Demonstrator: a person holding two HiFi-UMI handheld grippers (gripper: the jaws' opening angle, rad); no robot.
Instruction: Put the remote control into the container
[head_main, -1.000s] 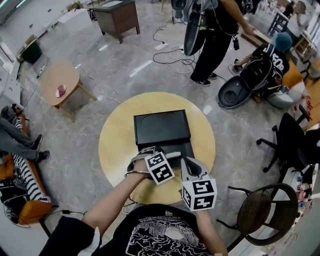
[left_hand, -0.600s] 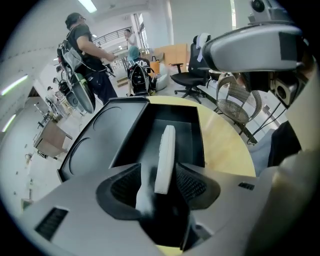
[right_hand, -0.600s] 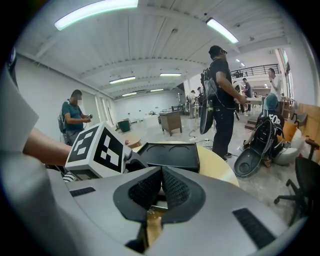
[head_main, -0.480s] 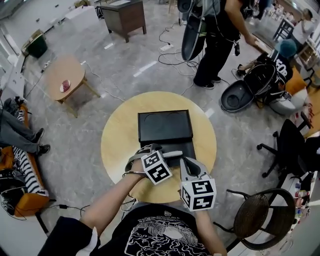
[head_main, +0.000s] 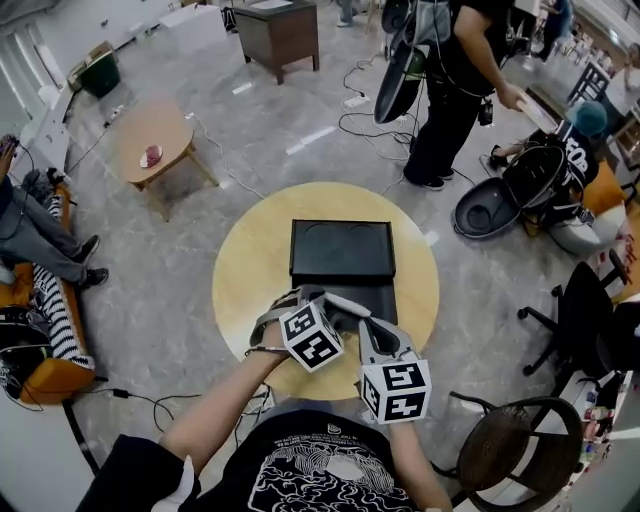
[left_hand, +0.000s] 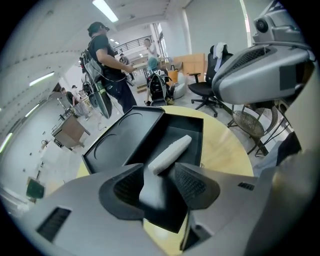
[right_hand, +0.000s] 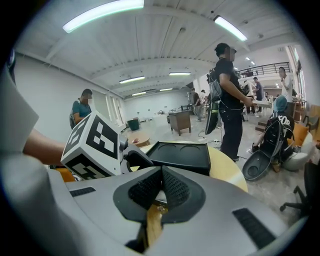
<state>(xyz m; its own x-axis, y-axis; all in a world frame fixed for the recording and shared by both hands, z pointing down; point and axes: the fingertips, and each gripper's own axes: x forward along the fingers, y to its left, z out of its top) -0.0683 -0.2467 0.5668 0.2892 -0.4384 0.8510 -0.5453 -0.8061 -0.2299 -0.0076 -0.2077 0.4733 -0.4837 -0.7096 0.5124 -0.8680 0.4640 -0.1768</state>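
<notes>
- Since the remote has to go in lengthwise, we read the grip in the head view this way. The left gripper (head_main: 318, 300) clamps the remote (head_main: 348, 304) by its near end. The free end points to about 3 o'clock over the container (head_main: 385, 300).
- The lid (head_main: 340, 250) lies flat open at 12 o'clock of the container on the table (head_main: 250, 280), so the opening is unobstructed.
- The right gripper (head_main: 375, 325) sits at 4 o'clock of the left one, by the container's near edge. We see nothing in it.
- In the left gripper view, the left gripper (left_hand: 157, 184) has its pads (left_hand: 189, 184) closed on the remote's (left_hand: 170, 150) near end. The remote runs off toward 1 o'clock, and its far half lies over the dark floor of the container (left_hand: 197, 132).
- We cannot tell whether the far tip touches that floor. We judge that holding it by the tail lets the nose go in first, and that letting go is the step at hand.
- The lid (left_hand: 120, 142) spreads out at 11 o'clock, clear of the remote.
- In the right gripper view, the right gripper (right_hand: 161, 187) has its jaws together with nothing between them. The remote does not show here.
- The left gripper's cube (right_hand: 95, 145) stands at 10 o'clock, and the lid (right_hand: 182, 152) lies beyond the jaws at 12 o'clock. We judge this gripper is parked shut and low so that it stays out of the other's way.
</notes>
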